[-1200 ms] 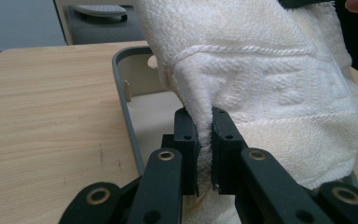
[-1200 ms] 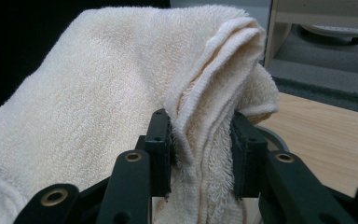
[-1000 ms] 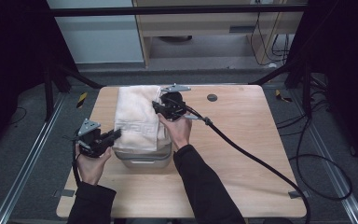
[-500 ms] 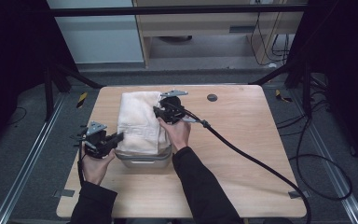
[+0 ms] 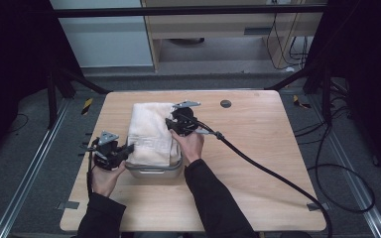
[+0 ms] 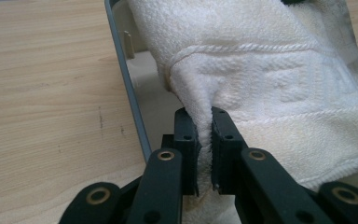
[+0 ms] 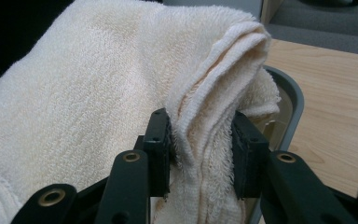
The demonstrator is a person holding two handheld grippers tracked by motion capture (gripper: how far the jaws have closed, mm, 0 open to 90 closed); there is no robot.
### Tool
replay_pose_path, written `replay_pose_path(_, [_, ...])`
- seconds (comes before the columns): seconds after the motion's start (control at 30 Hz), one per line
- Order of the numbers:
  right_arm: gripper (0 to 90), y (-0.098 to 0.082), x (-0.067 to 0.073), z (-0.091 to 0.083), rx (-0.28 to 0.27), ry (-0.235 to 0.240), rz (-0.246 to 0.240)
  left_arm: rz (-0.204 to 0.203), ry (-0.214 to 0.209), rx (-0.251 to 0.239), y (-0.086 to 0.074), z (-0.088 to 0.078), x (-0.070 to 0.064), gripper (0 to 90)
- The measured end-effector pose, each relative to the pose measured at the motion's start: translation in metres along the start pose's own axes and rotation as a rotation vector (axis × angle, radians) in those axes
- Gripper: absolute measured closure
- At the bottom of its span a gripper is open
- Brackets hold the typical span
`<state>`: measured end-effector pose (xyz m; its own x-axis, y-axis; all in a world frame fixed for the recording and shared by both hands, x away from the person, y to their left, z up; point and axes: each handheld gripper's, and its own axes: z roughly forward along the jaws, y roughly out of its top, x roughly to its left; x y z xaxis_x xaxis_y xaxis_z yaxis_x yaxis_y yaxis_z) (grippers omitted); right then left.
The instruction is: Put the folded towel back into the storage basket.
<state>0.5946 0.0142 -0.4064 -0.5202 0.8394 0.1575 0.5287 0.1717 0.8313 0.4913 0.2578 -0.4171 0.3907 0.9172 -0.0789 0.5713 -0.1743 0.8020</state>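
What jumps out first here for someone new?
A cream towel draped over a metal tray sits left of centre on the wooden table. Both grippers pinch it: the left gripper holds a thin fold at the towel's near-left edge, and the right gripper clamps a thicker bunched fold at its right side. A black cable trails from the right gripper across the table to the near-right corner.

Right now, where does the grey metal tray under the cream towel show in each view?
High view: grey metal tray, rim at near table centre, under the cream towel.
Left gripper view: rim running up left of the towel.
Right gripper view: curved rim right of the towel.
Shared landmark: the towel.
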Motion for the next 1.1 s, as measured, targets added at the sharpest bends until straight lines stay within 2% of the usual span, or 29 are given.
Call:
replay_pose_path(0.53, [63.2,-0.011,-0.004,0.009,0.029,-0.004,-0.013,0.003,0.001,0.046,-0.006,0.012,0.003,82.5])
replay_pose_path(1.1, [61.0,-0.018,-0.006,0.019,0.073,-0.006,-0.04,-0.002,0.009,0.084,-0.009,0.017,0.003,81.2])
